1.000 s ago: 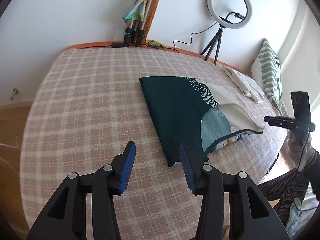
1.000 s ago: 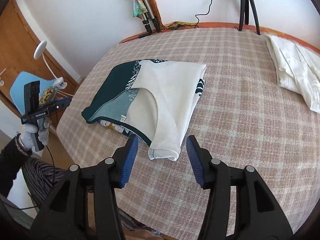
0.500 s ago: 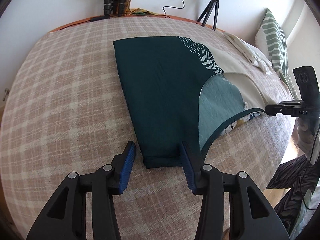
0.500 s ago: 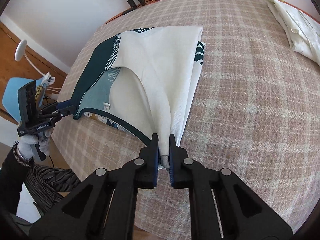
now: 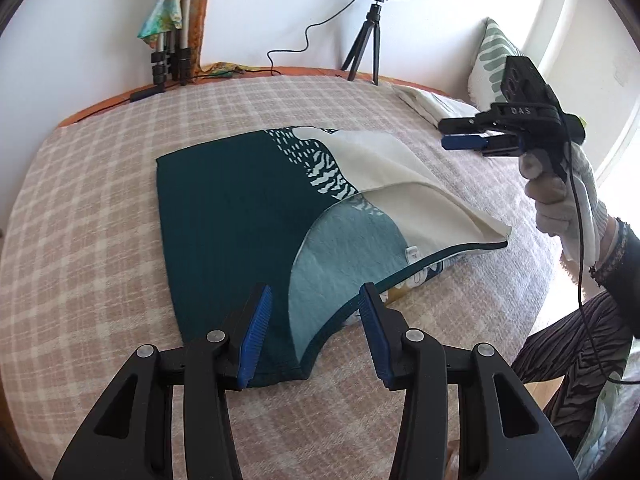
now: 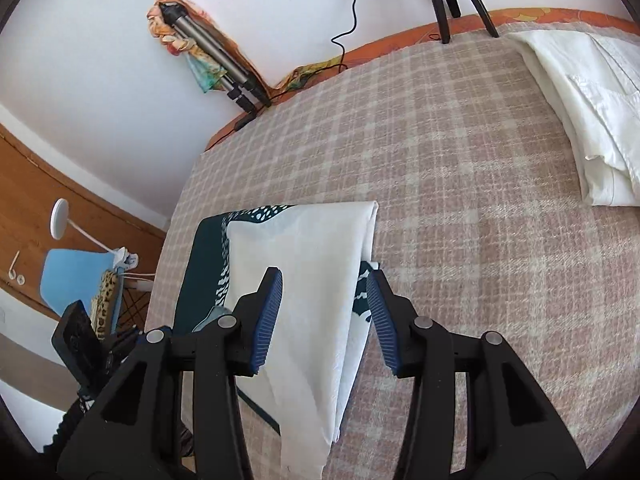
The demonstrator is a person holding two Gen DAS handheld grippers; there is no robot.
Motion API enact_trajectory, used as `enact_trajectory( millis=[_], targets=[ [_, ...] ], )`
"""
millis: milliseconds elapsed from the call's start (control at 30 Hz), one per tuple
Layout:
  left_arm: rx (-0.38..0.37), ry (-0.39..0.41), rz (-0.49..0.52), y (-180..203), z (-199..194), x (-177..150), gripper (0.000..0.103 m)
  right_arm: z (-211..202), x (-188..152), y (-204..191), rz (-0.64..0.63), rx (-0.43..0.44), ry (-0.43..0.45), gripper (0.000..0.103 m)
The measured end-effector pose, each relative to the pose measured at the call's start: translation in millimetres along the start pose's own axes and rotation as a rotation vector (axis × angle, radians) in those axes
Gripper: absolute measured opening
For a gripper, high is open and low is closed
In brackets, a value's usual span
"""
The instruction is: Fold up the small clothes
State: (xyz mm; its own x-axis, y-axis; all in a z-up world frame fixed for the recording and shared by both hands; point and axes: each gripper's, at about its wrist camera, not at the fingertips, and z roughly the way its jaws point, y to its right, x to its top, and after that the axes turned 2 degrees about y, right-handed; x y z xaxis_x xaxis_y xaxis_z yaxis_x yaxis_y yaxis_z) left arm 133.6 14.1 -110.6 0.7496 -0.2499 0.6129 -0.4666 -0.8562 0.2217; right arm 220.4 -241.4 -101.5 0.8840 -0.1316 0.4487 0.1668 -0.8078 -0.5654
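A small top, dark teal on one side and cream on the other, lies flat on the checked bedspread. My left gripper is open, its fingers astride the teal shoulder strap at the near edge. My right gripper is open above the cream half and holds nothing. It also shows in the left wrist view, raised above the far side of the garment.
A folded white garment lies at the far right of the bed. A ring light on a tripod and a bundle of tripods stand by the wall. A leaf-print pillow is at the bed's right end.
My right gripper was shut on the cream strap; it has opened, let go and risen. My left gripper has shifted right so its open fingers are astride the teal strap.
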Motion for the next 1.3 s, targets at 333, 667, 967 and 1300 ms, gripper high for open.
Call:
enact_trajectory(
  millis=[333,667,967,1300],
  targets=[
    [-0.019,-0.073,0.007,8,36,0,0.044,59,18,7,-0.017,-0.035,-0.087,0.022],
    [-0.003,-0.065,0.055,12,35,-5,0.044,57,30,1,-0.092,-0.180,-0.028,0.003],
    [-0.008,-0.065,0.049,11,34,-6,0.044,36,21,6,-0.008,-0.054,-0.071,0.004],
    [-0.016,-0.067,0.036,9,33,-5,0.044,49,12,5,-0.025,-0.026,-0.107,0.006]
  ],
)
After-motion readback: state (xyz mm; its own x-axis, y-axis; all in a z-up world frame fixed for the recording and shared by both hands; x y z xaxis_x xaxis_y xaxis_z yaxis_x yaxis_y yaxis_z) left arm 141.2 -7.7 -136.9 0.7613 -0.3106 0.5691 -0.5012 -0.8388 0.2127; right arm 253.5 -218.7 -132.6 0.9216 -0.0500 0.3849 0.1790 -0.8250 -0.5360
